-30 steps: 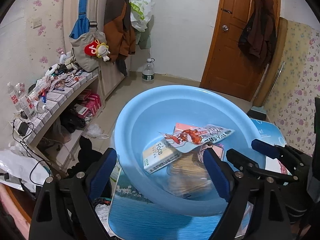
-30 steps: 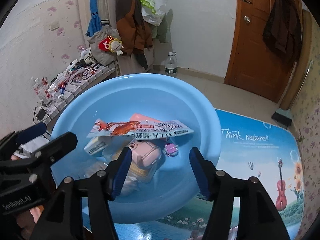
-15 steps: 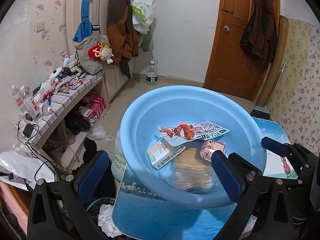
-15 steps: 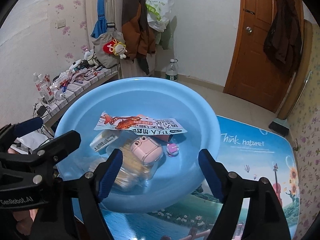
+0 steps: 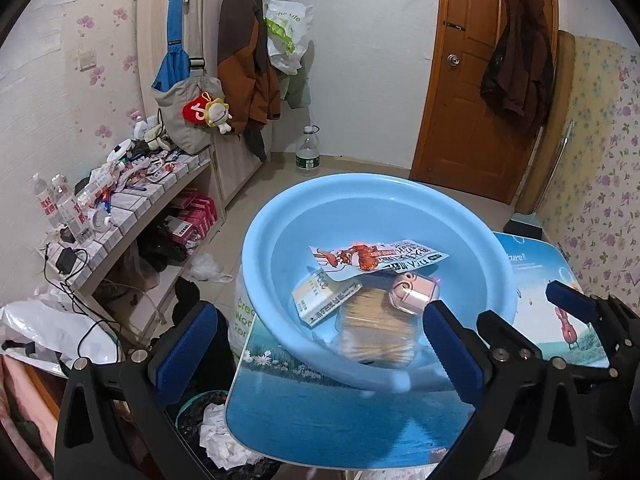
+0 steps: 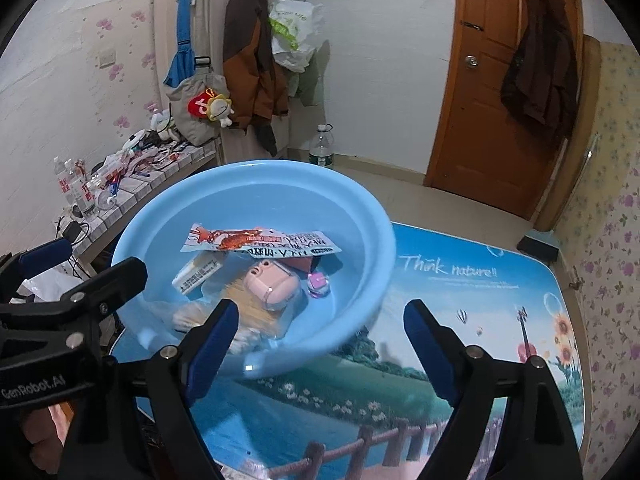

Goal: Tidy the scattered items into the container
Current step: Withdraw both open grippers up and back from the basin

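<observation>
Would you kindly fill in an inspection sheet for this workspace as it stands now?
Surface: table with a printed landscape cover, bare beside the basin.
Job's things: blue basin holds a snack packet, small box, pink case, bagged biscuits and a small pink trinket.
Clutter: crumpled paper below the table's edge.
Grippers: left gripper and right gripper open, nothing between the fingers; the right's have just been opening.
Cables: charger and black cord on the shelf.
Surroundings: door, hung coats, water bottle.
</observation>
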`<state>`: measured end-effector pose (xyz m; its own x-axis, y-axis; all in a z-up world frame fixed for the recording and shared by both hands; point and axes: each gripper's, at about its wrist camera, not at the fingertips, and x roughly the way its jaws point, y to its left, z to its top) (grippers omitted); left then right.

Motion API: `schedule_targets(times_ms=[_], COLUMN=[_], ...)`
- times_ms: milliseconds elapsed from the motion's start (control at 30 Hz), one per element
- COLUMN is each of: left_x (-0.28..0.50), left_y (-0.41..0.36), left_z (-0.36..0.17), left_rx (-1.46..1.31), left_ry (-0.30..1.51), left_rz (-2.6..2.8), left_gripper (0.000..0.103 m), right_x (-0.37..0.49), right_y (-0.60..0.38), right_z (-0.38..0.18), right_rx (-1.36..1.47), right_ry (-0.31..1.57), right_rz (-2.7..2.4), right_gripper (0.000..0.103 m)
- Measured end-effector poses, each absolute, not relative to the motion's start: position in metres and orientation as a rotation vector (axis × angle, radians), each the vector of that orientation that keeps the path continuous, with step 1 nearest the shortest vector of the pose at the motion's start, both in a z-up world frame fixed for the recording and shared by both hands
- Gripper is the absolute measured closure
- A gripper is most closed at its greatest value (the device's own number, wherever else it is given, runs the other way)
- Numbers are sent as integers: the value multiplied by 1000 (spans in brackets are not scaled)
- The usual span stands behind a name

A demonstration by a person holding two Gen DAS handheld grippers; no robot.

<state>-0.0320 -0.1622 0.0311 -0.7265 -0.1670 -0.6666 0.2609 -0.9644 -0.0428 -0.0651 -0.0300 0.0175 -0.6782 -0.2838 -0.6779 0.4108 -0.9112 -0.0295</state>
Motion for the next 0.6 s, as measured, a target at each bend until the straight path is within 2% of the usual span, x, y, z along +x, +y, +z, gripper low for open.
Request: schedule_targets(times_ms=[233,400,600], left_x=[-27,-23,-23], left_y=[-145,-136,-126], left_z=[37,38,38], left_rx=[1026,1021,1010], left_ry=[153,152,133], left_rz=[-2717,-2731,-2735], left_gripper=[0,0,0], right_x=[-51,-44,-41], right_y=[-18,-4,13], right_z=[23,24,21], right_rx=[989,992,1015], right_ry=[220,186,155], right_rz=[-2559,-2579,-2594], right_gripper=[16,5,3])
